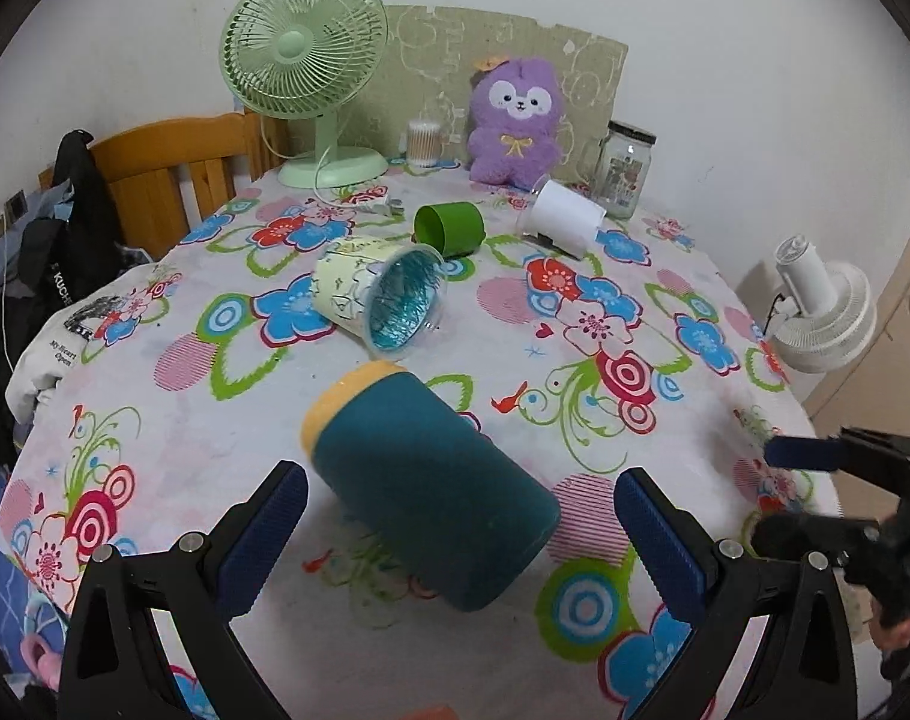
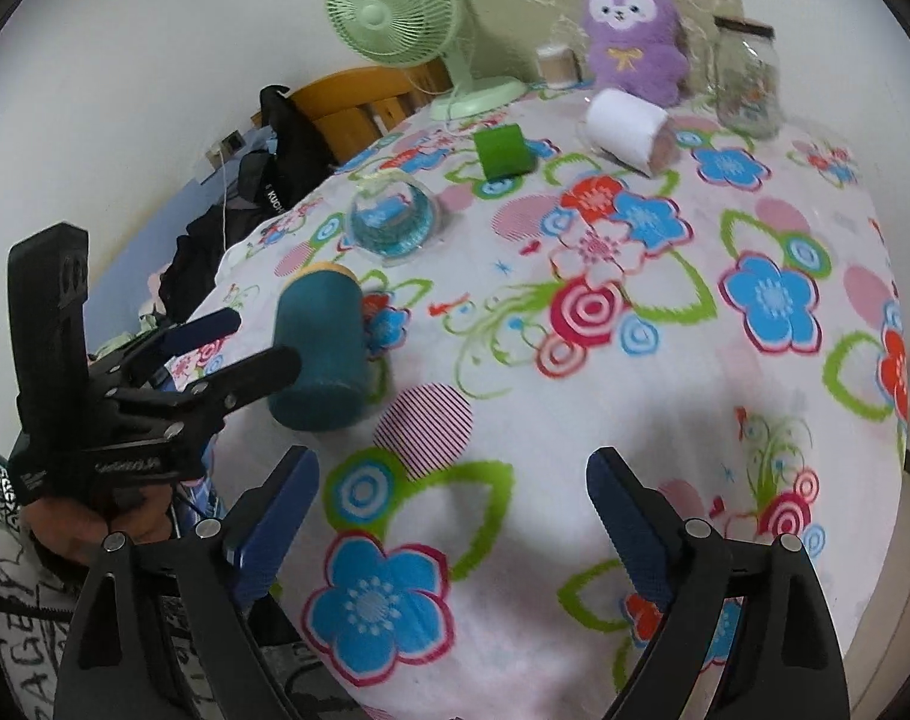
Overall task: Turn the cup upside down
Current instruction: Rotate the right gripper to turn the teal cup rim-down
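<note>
Teal cup [image 1: 431,492] down on its side on the worktop [image 1: 635,360], yellow-rimmed end pointing away toward the wall, flat base nearest the camera. Framed by the left hand-held gripper [image 1: 461,534], blue pads spread wide either side of it, not touching. Seen from the right wrist, same cup [image 2: 322,354] lying near the left edge of the worktop [image 2: 635,408], with the left hand-held gripper [image 2: 263,345] coming in from the side, one finger crossing in front of the cup. Right hand-held gripper [image 2: 452,510] parted wide over bare cloth, gripping nothing, well apart from the cup.

Just beyond the teal cup, a clear cup [image 1: 383,297] on its side, blue shimmer inside. Farther back, a green cup [image 1: 450,228] and a white cup [image 1: 566,216], both toppled too. Along the wall, a green fan [image 1: 308,54], purple plush toy [image 1: 515,120], glass jar [image 1: 626,168], small tub of cotton swabs [image 1: 425,141].

Worktop rounded, draped in a white cloth with bold blue, red and green flowers. White wall behind, wooden chair [image 1: 173,174] at the left with dark clothing over it, white fan [image 1: 827,312] off to the right.
</note>
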`<state>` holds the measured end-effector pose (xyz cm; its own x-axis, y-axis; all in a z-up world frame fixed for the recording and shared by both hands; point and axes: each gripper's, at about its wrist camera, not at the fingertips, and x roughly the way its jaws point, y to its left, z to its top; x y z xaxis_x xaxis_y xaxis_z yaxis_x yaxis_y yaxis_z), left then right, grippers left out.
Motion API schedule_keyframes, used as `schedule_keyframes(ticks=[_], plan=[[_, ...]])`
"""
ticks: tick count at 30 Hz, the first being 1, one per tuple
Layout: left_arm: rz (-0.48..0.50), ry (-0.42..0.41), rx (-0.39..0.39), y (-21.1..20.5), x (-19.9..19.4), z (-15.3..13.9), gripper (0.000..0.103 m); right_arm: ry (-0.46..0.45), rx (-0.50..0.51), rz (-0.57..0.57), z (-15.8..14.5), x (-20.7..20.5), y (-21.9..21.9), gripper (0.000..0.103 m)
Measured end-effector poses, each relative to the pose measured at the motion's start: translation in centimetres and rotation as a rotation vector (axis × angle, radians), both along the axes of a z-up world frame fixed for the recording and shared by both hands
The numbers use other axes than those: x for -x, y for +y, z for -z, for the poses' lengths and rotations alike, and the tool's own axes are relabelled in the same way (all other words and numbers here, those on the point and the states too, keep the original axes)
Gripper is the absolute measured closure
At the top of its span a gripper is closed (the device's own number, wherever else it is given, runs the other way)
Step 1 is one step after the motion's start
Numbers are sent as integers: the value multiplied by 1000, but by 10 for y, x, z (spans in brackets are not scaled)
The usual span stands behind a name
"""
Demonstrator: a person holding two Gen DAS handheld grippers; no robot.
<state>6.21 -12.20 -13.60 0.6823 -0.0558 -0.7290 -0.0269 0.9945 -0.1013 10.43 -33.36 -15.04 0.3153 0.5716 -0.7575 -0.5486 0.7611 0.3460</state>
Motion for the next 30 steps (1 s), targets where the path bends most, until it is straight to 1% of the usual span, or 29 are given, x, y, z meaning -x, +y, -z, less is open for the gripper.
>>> schedule_keyframes(ticks=[3,8,15,17,21,25,26,30], plan=[[-11,24,-10,-6,-7,10,0,12,-10,7,7,1,-8,11],[-33,69,-1,-8,-15,26,0,27,-27,7,14,3,-16,11],[-59,91,-41,-9,-22,41,0,60,-37,1,27,4,-18,11],[-63,88,-53,-9,-22,42,5,64,-38,0,28,4,-18,11],[-52,72,-40,-6,-21,42,6,68,-48,3,30,3,-19,11],[-38,56,-14,-1,-19,38,20,70,-47,2,32,3,-18,11],[-35,48,-5,1,-17,36,22,71,-47,1,32,4,-18,11],[-33,18,11,8,-15,27,25,78,-50,-4,36,4,-14,11]])
